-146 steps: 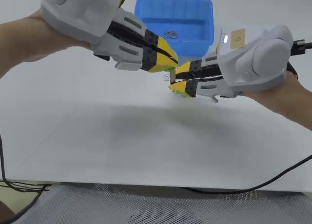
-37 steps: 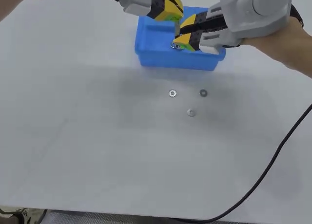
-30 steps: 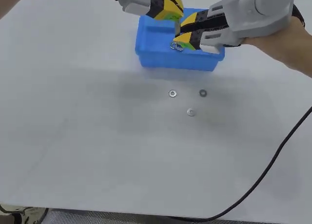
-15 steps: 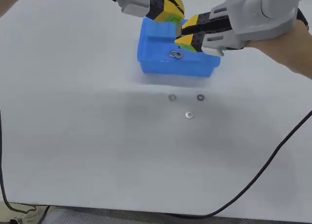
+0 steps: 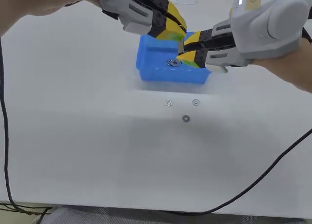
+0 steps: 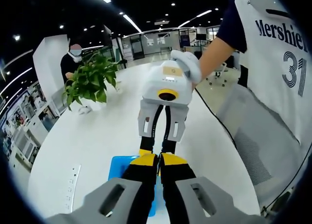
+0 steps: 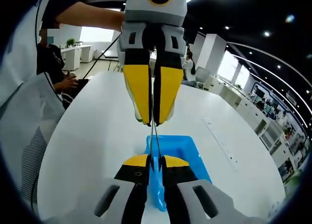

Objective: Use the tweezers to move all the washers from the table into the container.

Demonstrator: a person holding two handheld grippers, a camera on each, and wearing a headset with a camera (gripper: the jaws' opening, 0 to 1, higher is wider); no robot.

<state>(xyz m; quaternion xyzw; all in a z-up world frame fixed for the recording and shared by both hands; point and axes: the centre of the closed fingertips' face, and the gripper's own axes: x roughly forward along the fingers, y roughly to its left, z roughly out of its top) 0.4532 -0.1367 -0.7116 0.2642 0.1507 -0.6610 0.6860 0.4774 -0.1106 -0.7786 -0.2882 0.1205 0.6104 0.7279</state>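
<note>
Finds a white bench (image 5: 97, 151) carrying a blue container (image 5: 165, 77) toward the far side. Places both grippers above that container: left gripper (image 5: 176, 33) with jaws pressed together on the upper end of the tweezers (image 7: 153, 134), right gripper (image 5: 187, 56) with jaws closed narrowly about the lower legs. Counts a few stowed washers (image 5: 172, 63) inside the container and three washers (image 5: 185, 118) lying flat on the bench just in front of it, each apart from the others. Judges these three light, thin, rigid and slick, flush to the surface and prone to skate or flick away. Recommends one tweezer tip through the bore and one outside the rim, or a pinch across the ring, with modest squeeze.
</note>
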